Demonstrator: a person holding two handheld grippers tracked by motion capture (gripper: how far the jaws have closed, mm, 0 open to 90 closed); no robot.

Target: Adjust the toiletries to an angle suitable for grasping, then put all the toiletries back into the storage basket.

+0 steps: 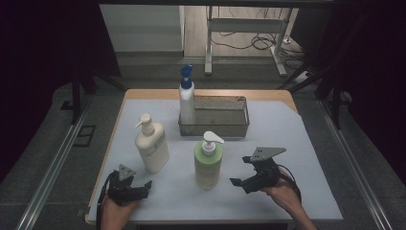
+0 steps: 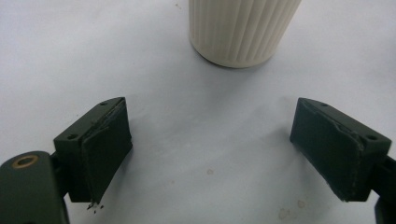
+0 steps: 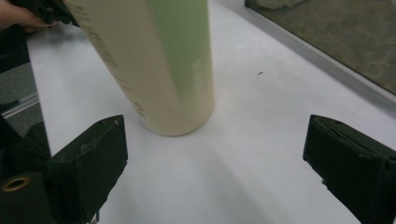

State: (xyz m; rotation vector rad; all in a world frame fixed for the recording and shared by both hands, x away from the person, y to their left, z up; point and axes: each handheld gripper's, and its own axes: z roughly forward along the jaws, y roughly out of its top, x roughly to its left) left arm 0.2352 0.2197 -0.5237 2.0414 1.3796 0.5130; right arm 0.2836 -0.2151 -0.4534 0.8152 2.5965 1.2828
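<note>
A green pump bottle (image 1: 208, 165) stands upright at the middle of the white-covered table. My right gripper (image 1: 241, 171) is just to its right, pointed at it. In the right gripper view the bottle's base (image 3: 163, 60) stands a little ahead of the open jaws (image 3: 215, 158), with nothing between them. A cream pump bottle (image 1: 152, 146) stands to the left. My left gripper (image 1: 131, 184) rests near the front edge below it. The left gripper view shows the ribbed cream base (image 2: 243, 32) ahead of open, empty jaws (image 2: 210, 154).
A metal mesh basket (image 1: 225, 125) sits at the back of the table, with a white bottle with a blue pump (image 1: 186, 96) standing in its left end. The table's front edge runs close under both hands. A desk frame and cables lie beyond the table.
</note>
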